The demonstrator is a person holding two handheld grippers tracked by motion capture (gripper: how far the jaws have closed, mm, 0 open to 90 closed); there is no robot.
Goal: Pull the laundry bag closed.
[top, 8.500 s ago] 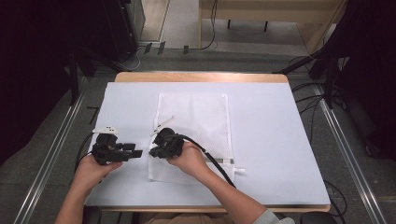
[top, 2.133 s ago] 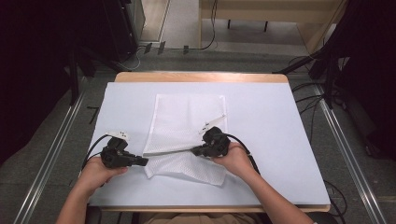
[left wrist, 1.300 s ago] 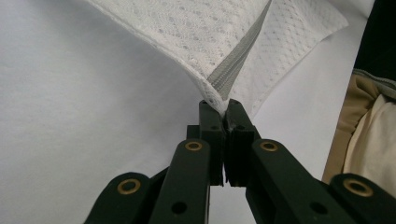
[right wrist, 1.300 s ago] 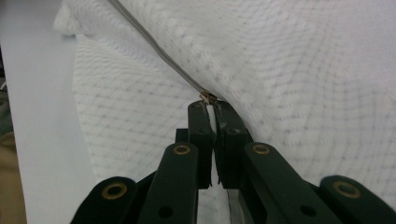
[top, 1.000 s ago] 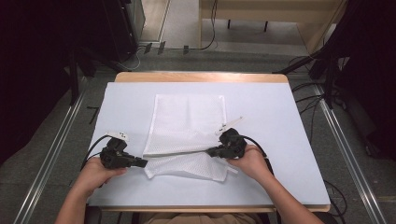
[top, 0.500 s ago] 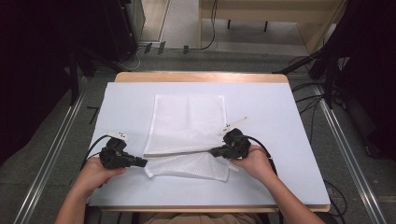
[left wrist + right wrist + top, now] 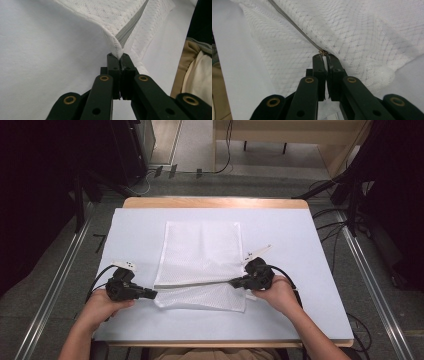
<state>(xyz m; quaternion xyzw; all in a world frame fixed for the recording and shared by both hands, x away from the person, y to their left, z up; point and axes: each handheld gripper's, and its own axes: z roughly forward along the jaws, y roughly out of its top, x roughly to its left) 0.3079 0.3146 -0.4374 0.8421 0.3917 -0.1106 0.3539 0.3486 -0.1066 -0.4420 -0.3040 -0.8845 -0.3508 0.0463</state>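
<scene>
A white mesh laundry bag (image 7: 202, 255) lies flat on the white table cover, its near part folded along a grey zipper (image 7: 200, 283) stretched left to right. My left gripper (image 7: 152, 293) is shut on the bag's left corner (image 7: 117, 51) at the zipper's end. My right gripper (image 7: 235, 282) is shut on the zipper pull (image 7: 323, 52) at the bag's right side. In the right gripper view the zipper line (image 7: 294, 26) runs away up and left across the mesh (image 7: 362, 32).
The white cover (image 7: 300, 245) spreads over a wooden table (image 7: 215, 202). Metal rails (image 7: 60, 280) run along both sides on the floor. Black cables (image 7: 100, 277) trail from both grippers. Dark equipment stands at the far left and right.
My right gripper has slid rightward along the zipper, from the bag's left part to its right edge. The left gripper took hold of the left corner and stays there.
</scene>
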